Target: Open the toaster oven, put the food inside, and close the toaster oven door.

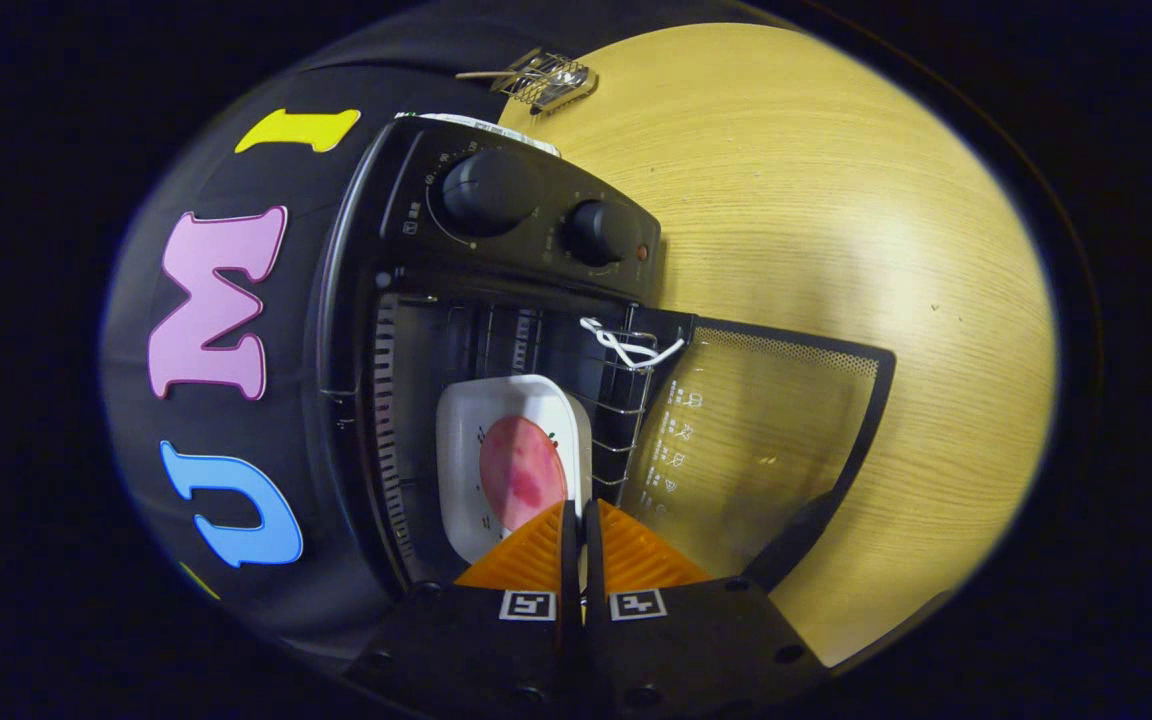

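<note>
The tool [578, 520], fingers pressed on the white tray's [461, 450] near rim, hides part of its pink food [519, 470].

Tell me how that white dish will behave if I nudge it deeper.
The white dish looks rigid and glossy, so it should slide on the wire rack rather than flex. The pink food lies flat, unlikely to roll. The fingers grip its rim.
</note>
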### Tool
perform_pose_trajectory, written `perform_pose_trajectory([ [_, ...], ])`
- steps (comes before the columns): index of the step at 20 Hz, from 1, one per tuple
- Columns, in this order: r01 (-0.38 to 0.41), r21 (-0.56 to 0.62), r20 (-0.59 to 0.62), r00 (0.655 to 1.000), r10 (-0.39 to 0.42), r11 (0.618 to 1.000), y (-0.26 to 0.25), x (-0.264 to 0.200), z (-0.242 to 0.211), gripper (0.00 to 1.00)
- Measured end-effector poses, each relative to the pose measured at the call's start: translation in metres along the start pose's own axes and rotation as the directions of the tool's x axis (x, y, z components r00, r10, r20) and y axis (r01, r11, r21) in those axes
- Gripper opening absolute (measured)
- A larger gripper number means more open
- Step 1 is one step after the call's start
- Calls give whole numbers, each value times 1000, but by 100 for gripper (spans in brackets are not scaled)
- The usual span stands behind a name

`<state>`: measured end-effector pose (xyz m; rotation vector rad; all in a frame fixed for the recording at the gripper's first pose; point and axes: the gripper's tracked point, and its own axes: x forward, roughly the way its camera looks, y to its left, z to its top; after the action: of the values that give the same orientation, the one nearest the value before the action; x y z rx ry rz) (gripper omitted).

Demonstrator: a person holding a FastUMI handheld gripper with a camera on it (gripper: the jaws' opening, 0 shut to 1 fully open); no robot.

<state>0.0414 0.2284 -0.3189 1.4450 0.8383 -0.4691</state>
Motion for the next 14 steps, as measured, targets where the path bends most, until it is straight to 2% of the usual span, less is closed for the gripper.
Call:
perform_pose_trajectory([
  [6,-38,84,26,999,36,996,15,16,-7,6],
  [8,-52,102,10,999,52,993,22,18,-11,12],
  [10,-54,106,-12,998,56,993,24,18,-14,11],
  [12,-58,100,-53,997,64,993,25,15,-22,20],
  [13,-57,92,-83,994,65,994,25,11,-27,34],
  [14,-63,88,-105,992,72,994,27,8,-29,36],
])
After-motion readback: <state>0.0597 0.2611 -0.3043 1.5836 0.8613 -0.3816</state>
